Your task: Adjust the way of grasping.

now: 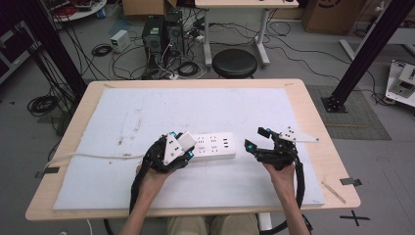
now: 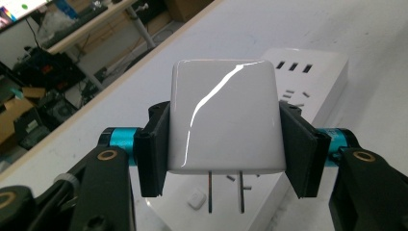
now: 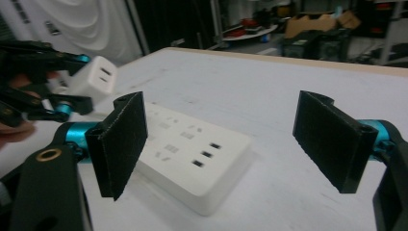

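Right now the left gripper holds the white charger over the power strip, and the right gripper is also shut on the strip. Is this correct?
Not quite. The left gripper does hold the white charger over the power strip, but the right gripper is open: the right gripper view shows its jaws wide apart, closed on nothing, with the strip's end lying beyond them.

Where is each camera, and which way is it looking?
High view: sits above the person's side, looks forward and down at the table; both forearms, left gripper and right gripper show.
Left gripper view: rides the left gripper, looks along its jaws shut on the charger, prongs pointing down above the power strip.
Right gripper view: rides the right gripper, looks past its open jaws across the table.
All three share the power strip and charger.
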{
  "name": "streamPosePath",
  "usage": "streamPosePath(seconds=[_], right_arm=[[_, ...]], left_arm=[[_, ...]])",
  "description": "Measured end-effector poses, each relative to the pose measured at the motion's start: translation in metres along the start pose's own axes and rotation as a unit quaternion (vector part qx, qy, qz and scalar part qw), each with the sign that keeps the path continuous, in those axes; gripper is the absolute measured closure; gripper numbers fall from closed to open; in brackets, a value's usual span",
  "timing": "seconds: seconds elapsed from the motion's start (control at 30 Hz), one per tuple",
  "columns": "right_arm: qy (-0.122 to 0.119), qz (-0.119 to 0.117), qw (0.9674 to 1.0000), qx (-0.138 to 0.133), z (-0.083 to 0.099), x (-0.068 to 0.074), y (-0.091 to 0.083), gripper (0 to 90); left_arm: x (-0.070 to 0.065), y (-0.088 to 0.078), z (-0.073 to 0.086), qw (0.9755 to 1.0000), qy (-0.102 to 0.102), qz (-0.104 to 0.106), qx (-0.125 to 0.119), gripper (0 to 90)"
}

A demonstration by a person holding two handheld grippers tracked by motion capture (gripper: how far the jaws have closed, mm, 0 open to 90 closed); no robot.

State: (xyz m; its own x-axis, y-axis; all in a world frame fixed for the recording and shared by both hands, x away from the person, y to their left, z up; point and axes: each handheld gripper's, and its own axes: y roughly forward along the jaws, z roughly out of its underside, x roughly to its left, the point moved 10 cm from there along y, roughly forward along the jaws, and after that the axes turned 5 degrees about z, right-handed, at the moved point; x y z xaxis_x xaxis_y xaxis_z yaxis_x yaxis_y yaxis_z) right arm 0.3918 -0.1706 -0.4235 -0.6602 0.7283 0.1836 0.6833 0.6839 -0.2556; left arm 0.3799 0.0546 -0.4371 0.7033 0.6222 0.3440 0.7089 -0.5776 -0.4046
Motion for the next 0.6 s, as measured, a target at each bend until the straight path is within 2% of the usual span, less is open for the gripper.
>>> streamPosePath(seconds=[0.1,0.13,0.3,0.37,0.4,0.43,0.5,0.57,0.6], right_arm=[[-0.005,-0.012,0.9999,0.003,-0.004,0.007,0.002,20.0],[-0.007,-0.025,0.9996,0.006,-0.006,0.013,0.004,20.0],[-0.012,-0.04,0.9991,0.008,-0.01,0.023,0.007,20.0],[-0.006,-0.058,0.9983,0.009,-0.01,0.028,0.006,20.0],[-0.006,-0.058,0.9983,0.009,-0.01,0.028,0.006,20.0],[0.001,-0.081,0.9966,0.016,-0.009,0.035,0.007,20.0],[-0.002,-0.09,0.9957,0.021,-0.008,0.038,0.007,20.0],[-0.003,-0.104,0.9941,0.029,-0.006,0.042,0.009,20.0],[-0.003,-0.104,0.9941,0.029,-0.006,0.042,0.009,20.0]], left_arm=[[-0.007,0.002,-0.003,0.9998,0.019,-0.005,-0.008,42.5],[-0.01,0.002,-0.003,0.9996,0.025,-0.008,-0.009,42.4],[-0.018,0.004,-0.005,0.9978,0.062,-0.022,-0.011,42.5],[-0.021,0.004,-0.006,0.9972,0.068,-0.027,-0.016,42.5],[-0.021,0.004,-0.006,0.9972,0.068,-0.027,-0.016,42.5],[-0.025,0.004,-0.008,0.9959,0.081,-0.03,-0.026,42.5],[-0.028,0.004,-0.009,0.9947,0.092,-0.033,-0.03,42.5],[-0.033,0.004,-0.011,0.9915,0.118,-0.037,-0.041,42.5],[-0.033,0.004,-0.011,0.9915,0.118,-0.037,-0.041,42.5]])
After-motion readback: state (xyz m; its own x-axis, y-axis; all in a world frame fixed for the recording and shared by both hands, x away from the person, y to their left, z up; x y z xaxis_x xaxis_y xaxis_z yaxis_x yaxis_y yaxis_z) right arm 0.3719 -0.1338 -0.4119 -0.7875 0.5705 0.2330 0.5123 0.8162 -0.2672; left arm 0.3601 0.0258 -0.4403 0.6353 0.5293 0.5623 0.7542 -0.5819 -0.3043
